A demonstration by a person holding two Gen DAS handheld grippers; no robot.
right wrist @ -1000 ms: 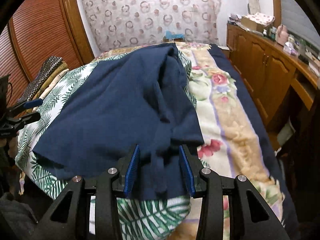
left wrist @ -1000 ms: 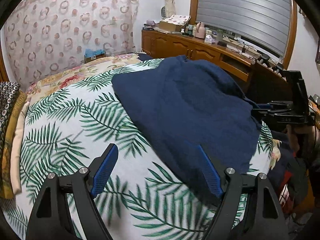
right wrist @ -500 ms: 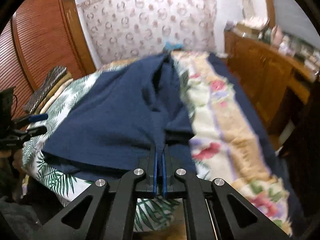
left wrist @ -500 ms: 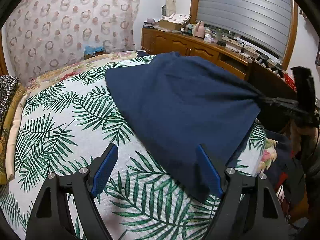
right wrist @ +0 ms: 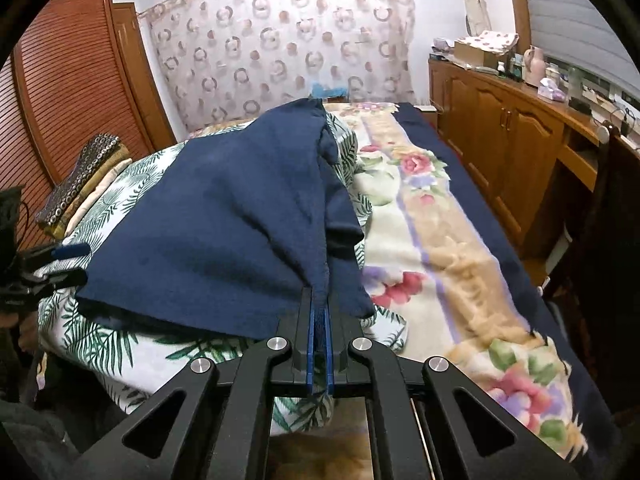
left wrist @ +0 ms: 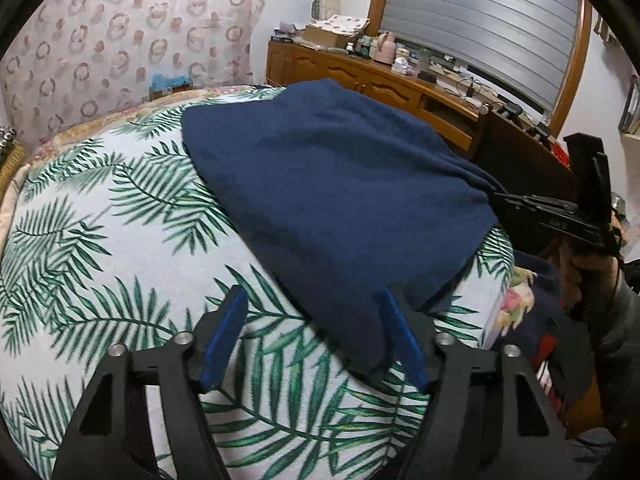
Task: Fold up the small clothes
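A navy blue garment (left wrist: 340,200) lies spread on a palm-leaf print cover (left wrist: 100,240) on the bed. My left gripper (left wrist: 312,332) is open, its blue fingers either side of the garment's near corner, just above the cover. My right gripper (right wrist: 319,312) is shut on the garment's (right wrist: 224,232) near right corner and lifts it, pulling the cloth taut. The right gripper also shows in the left wrist view (left wrist: 500,200) at the garment's far right corner. The left gripper shows in the right wrist view (right wrist: 68,264) at the left edge.
A floral blanket (right wrist: 460,240) covers the right side of the bed. A wooden sideboard (right wrist: 512,128) with clutter runs along the right wall. Folded fabrics (right wrist: 80,176) are stacked at the left by a wooden slatted door (right wrist: 60,80). Dark clothes (left wrist: 540,340) lie below the bed's edge.
My right gripper closed on the garment's corner and raised it, pulling the cloth tight. My left gripper has moved in closer to the garment's near corner and stays open.
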